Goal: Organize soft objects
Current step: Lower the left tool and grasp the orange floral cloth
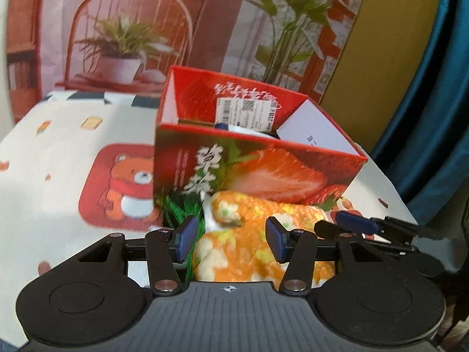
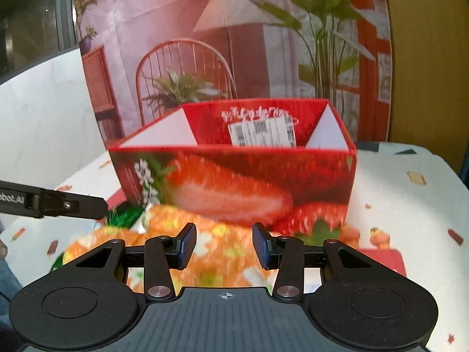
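orange floral soft cloth (image 1: 263,243) lying on worktop (image 1: 58,152) against strawberry-printed red box (image 1: 258,170), barcode label (image 1: 246,111) inside. left claw (image 1: 231,239) and right claw (image 2: 224,245) both spread apart over cloth, gripping nothing.

You are working at a staged domestic tabletop rather than a real room: the printed backdrop (image 2: 222,58) behind the table shows a pink interior with a rattan chair, lamp and potted plants, and it ends at a plain yellow wall (image 1: 390,44) and a teal curtain (image 1: 439,102). The table carries a child-themed tablecloth (image 1: 73,152) printed with a cartoon bear and sweets. On it stands a household item, an open red strawberry-print box (image 2: 234,182).
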A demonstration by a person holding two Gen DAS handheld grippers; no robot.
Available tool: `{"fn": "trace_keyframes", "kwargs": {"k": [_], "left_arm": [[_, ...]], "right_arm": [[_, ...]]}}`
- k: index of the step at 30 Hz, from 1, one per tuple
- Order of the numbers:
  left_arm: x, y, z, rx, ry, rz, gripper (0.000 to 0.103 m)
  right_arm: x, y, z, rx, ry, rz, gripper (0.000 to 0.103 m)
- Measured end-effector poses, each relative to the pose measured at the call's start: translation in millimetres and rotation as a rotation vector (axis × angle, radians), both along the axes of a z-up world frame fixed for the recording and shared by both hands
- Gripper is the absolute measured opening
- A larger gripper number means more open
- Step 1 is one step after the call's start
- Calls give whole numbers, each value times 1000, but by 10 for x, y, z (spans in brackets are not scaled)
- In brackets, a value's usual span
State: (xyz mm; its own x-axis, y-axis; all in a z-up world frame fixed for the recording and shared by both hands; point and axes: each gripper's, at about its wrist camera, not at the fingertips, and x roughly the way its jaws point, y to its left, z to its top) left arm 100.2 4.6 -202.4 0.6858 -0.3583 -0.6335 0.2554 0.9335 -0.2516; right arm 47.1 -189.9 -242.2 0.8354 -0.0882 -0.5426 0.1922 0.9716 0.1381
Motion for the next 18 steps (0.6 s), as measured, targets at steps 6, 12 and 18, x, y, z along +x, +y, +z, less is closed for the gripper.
{"fn": "trace_keyframes", "kwargs": {"k": [6,12,18], "left_arm": [[-48,68,-106,-12,39,2,53],[-2,84,-228,-35,90,6,53],[32,30,-358,-23,115,-2,53]], "right_arm": [[39,18,-215,23,73,3,40],[77,6,-323,59,103,0,40],[94,-13,-354,75,109,-5,40]]}}
